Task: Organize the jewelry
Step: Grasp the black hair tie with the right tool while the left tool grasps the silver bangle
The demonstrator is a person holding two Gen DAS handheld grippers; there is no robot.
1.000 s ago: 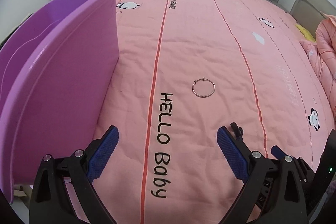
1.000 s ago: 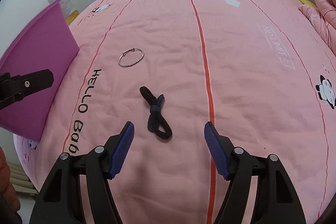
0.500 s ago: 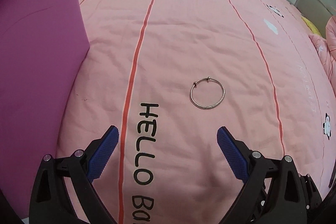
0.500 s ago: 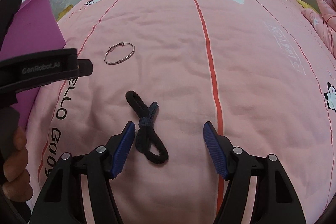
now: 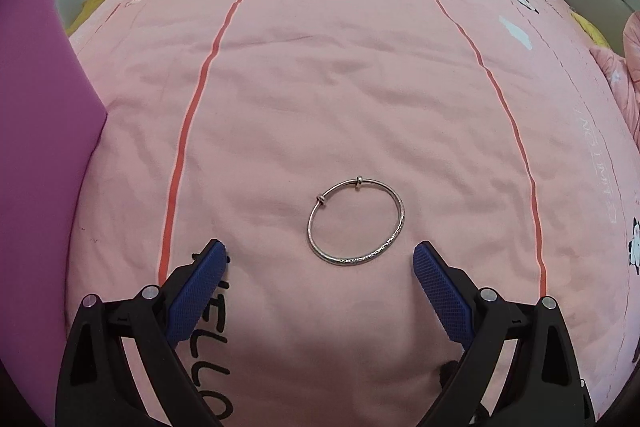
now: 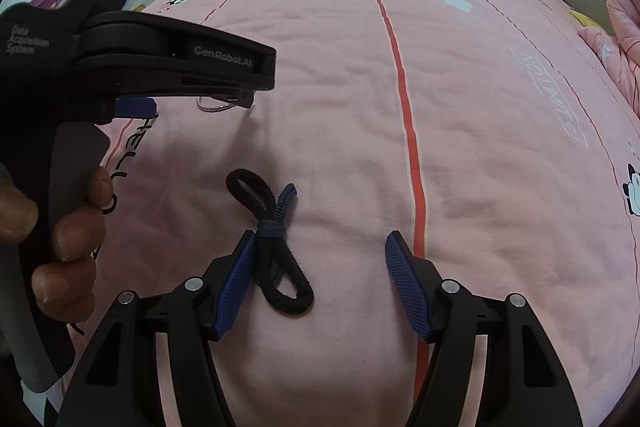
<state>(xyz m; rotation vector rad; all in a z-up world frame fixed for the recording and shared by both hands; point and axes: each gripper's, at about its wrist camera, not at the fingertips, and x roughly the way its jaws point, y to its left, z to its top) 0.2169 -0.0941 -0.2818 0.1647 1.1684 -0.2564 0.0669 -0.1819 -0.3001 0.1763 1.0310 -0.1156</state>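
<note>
Silver bangle (image 5: 356, 221) just beyond spread left gripper (image 5: 320, 259); right gripper (image 6: 320, 243) spread (hair tie (image 6: 272, 239) between)

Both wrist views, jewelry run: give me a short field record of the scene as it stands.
surface: pink bedspread with red stripes and "HELLO Baby" print
bangle: silver bangle flat on the bedspread, just ahead of the left gripper, untouched
hair tie: dark knotted hair tie against the right gripper's left finger
left gripper: jaws open, empty
right gripper: jaws open, nothing clamped
bin: purple bin at left edge
hand: hand on the left gripper's handle
</note>
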